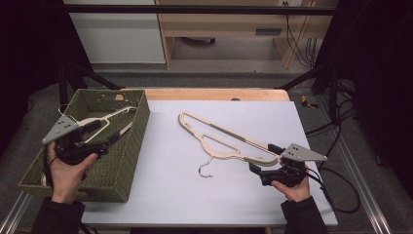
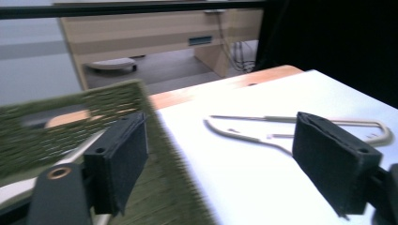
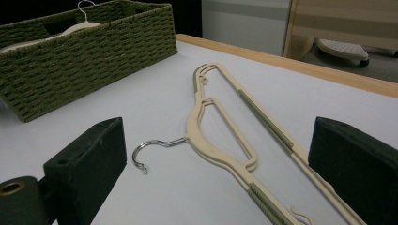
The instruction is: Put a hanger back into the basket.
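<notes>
So one hanger (image 1: 104, 121) lies in the basket (image 1: 127, 163); another hanger (image 1: 225, 140) waits on the surface (image 1: 165, 195). Both tongs, left (image 1: 104, 141) and right (image 1: 260, 158), gape apart, empty.

White table top (image 1: 195, 195) with a wooden strip along its far edge. Lying flat near its middle, a cream hanger (image 1: 221, 139), metal hook toward the near edge. Left of the hanger, overhanging the table's left edge, a green woven basket (image 1: 122, 161).
</notes>
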Demonstrator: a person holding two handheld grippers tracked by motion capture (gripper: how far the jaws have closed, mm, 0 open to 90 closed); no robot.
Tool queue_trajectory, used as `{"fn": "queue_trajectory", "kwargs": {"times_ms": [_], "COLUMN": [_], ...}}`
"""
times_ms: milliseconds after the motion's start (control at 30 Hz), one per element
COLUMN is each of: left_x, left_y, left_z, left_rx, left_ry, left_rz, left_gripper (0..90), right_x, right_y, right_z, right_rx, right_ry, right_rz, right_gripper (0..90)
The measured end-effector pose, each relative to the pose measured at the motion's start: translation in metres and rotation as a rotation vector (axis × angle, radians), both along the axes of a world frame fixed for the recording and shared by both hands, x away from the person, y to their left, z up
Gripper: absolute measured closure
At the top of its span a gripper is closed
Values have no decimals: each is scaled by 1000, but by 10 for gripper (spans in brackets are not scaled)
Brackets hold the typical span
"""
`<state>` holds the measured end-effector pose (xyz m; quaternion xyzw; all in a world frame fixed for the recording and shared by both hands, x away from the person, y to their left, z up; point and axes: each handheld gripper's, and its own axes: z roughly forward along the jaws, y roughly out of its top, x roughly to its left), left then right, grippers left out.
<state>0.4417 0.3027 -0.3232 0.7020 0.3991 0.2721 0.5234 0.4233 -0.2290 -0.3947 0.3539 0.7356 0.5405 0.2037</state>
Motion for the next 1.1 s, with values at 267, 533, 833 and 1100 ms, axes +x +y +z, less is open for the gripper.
{"fn": "queue_trajectory", "kwargs": {"times_ms": [267,533,833,1100], "left_x": [0,8,21,35], "left_y": [-58,-104,-150,-177], "left_z": [-15,-37,-60,-82], "left_rx": [31,46,85,98], "left_ry": [3,61,123,178], "left_rz": [-87,-170,-222,-235], "left_gripper": [115,101,119,151], "right_x": [0,1,1,2], "right_y": [-1,-2,-3,-4], "right_z": [-1,-2,-2,-5], "right_rx": [-3,-4,-2,-2], "right_ry": [-5,-7,-9,-2], "right_rz": [-2,1,-5,-11], "right_gripper": [58,61,62,63]}}
